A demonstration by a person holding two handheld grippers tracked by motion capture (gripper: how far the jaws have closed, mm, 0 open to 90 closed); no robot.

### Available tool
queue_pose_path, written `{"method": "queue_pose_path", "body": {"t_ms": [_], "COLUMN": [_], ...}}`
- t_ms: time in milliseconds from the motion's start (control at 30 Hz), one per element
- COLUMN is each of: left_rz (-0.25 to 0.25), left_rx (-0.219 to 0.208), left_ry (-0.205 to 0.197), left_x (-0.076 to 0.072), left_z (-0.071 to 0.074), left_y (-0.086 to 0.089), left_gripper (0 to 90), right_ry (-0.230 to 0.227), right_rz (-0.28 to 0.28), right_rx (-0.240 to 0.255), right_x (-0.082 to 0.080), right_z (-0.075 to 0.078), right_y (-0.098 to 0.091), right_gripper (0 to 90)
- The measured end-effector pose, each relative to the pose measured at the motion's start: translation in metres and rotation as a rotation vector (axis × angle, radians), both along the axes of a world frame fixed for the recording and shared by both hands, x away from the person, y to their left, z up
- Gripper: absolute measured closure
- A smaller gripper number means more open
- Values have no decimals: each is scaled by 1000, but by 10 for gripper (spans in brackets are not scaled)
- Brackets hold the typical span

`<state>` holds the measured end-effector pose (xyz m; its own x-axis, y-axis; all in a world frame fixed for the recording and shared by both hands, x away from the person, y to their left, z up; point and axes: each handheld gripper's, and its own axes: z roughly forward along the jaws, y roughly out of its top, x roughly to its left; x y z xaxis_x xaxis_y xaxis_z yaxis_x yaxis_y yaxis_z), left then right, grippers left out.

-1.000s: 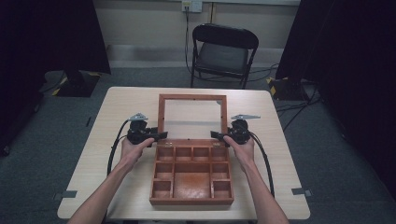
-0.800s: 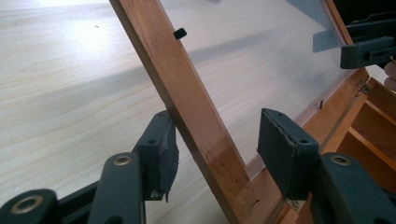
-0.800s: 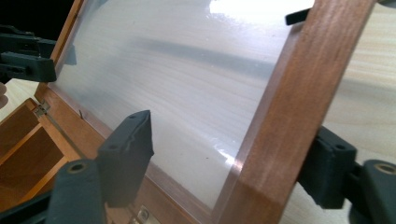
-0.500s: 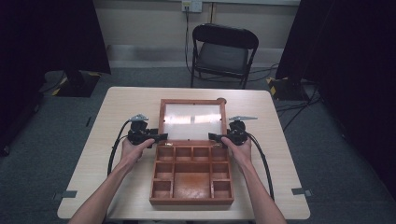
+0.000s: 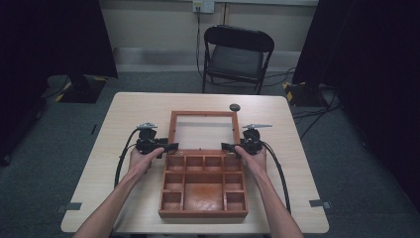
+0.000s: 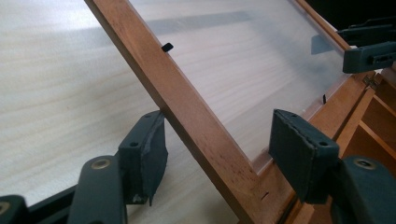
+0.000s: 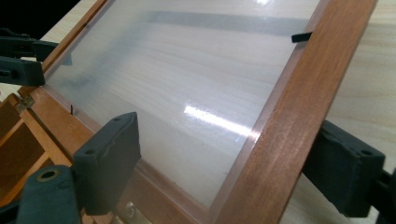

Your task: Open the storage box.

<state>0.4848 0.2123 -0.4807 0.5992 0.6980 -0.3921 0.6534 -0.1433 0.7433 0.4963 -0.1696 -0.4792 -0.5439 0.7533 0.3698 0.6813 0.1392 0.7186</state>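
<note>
Both grippers straddle the glazed lid (image 5: pixel 202 130) of a wooden box (image 5: pixel 203 186). Left gripper (image 5: pixel 167 147) has its jaws apart around the lid's left frame rail (image 6: pixel 187 116), one pad beside the wood, the other clear of it. Right gripper (image 5: pixel 228 147) likewise gapes around the right rail (image 7: pixel 289 121). Just nearer than both grippers lie the box's open compartments. Beyond the right gripper, a small dark round object (image 5: pixel 234 107) sits on the tabletop (image 5: pixel 129 119); farther off stands a folding chair (image 5: pixel 236 57).
</note>
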Motion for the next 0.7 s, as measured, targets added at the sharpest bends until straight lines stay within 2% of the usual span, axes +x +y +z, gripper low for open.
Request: {"method": "queue_pose_path", "body": {"t_ms": [67, 100, 133, 200, 267, 300, 433, 700], "left_rz": [2, 1, 0, -3, 7, 14, 26, 11], "left_rx": [33, 39, 23, 35, 43, 34, 51, 73], "left_ry": [-23, -19, -9, -17, -20, -11, -32, -67], "left_x": [-1, -2, -2, -3, -3, -3, -4, -11], "left_z": [0, 0, 1, 2, 1, 0, 1, 12], "left_y": [0, 0, 0, 0, 1, 1, 3, 7], "left_gripper": [342, 360, 345, 334, 333, 330, 328, 322], "right_ry": [10, 20, 35, 35, 25, 22, 2, -26], "right_rz": [-4, -20, -15, -13, -19, -21, -31, -35], "right_rx": [0, -18, -13, 4, 11, 16, -2, -6], "right_x": [0, 0, 1, 0, -1, -2, -4, -11], "right_z": [-1, -2, -3, -5, -6, -7, -4, 7], "right_y": [-1, -2, -3, -6, -7, -8, -12, -21], "right_gripper": [130, 105, 116, 136, 135, 138, 155, 155]}}
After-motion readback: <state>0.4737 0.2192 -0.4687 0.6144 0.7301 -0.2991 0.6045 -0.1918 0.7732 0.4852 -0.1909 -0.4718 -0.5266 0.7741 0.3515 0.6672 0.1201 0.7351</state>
